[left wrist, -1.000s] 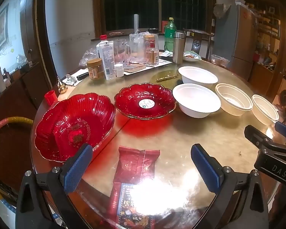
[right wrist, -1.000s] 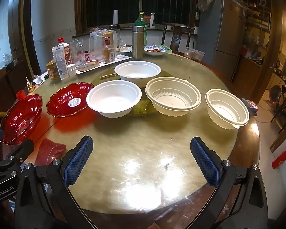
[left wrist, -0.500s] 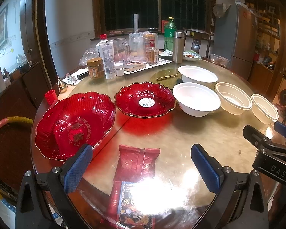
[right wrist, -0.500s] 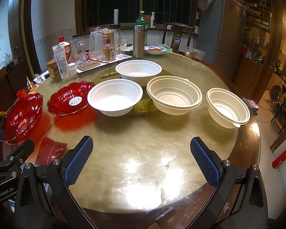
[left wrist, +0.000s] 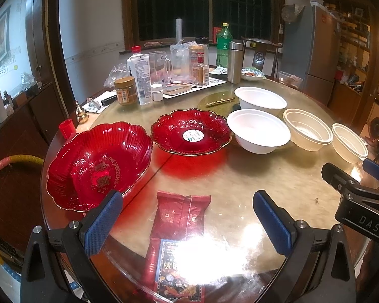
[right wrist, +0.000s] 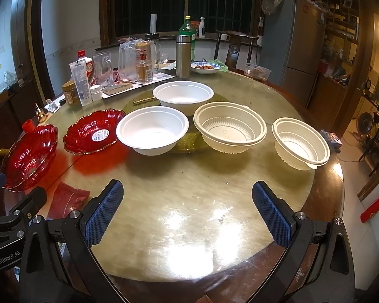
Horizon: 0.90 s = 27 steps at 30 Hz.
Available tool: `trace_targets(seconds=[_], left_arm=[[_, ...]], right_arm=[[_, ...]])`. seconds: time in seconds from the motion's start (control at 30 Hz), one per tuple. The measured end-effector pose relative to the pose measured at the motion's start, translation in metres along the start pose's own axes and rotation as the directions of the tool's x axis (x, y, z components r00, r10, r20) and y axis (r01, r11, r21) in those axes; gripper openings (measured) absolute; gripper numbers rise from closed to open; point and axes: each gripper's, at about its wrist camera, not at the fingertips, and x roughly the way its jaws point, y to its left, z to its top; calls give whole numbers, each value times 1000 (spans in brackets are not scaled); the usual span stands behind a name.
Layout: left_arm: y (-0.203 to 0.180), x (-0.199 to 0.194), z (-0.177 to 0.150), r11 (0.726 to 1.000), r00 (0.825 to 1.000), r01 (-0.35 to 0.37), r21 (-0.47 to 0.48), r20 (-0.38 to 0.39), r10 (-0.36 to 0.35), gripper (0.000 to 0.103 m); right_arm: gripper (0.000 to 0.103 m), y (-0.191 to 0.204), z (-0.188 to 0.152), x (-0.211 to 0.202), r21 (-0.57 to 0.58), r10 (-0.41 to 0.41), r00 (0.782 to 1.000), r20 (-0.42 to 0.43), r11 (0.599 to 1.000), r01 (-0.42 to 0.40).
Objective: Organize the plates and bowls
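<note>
Dishes sit in a row across the round table (right wrist: 179,192): large red plate (left wrist: 98,166) at nine o'clock, small red plate (left wrist: 191,131) beside it, two white bowls (right wrist: 152,130) toward twelve, two ribbed cream bowls (right wrist: 230,127) toward three. Left gripper (left wrist: 187,223) and right gripper (right wrist: 187,214) hang over the near edge, jaws spread wide, holding nothing.

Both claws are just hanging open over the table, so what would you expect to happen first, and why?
Probably the left gripper reaches forward to the large red plate. It sits nearest that gripper, both grippers are open and empty, and no dish is stacked yet, so pairing it with the smaller red plate seems a sensible start.
</note>
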Motion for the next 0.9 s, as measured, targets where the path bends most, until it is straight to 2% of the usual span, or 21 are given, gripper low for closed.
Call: trace_targets(seconds=[0.37,0.6,0.7,0.77,0.9], left_arm=[[0,0,1,1000,1000,1,-2,-1,-1,103],[3,-2,0,1000,1000,0,-9,-3,0,103],[8,-4,0,1000,1000,12,-17,-7,-12,103],[16,-6,-1,998,999,44,-35,-10,-44,103],[48,-19,-2,991,997,75,-112,16,-74,103]], right_arm=[[103,5,1,-1,-12,0,1000,-29,1000,-1],[103,6,0,1,2,29,998,-48,1000,-29],[103,8,2,0,18,64,996,-60,998,-63],[103,13,2,1,8,87,995,-51,996,-87],[103,31,6,8,4,199,977,-77,980,-199]])
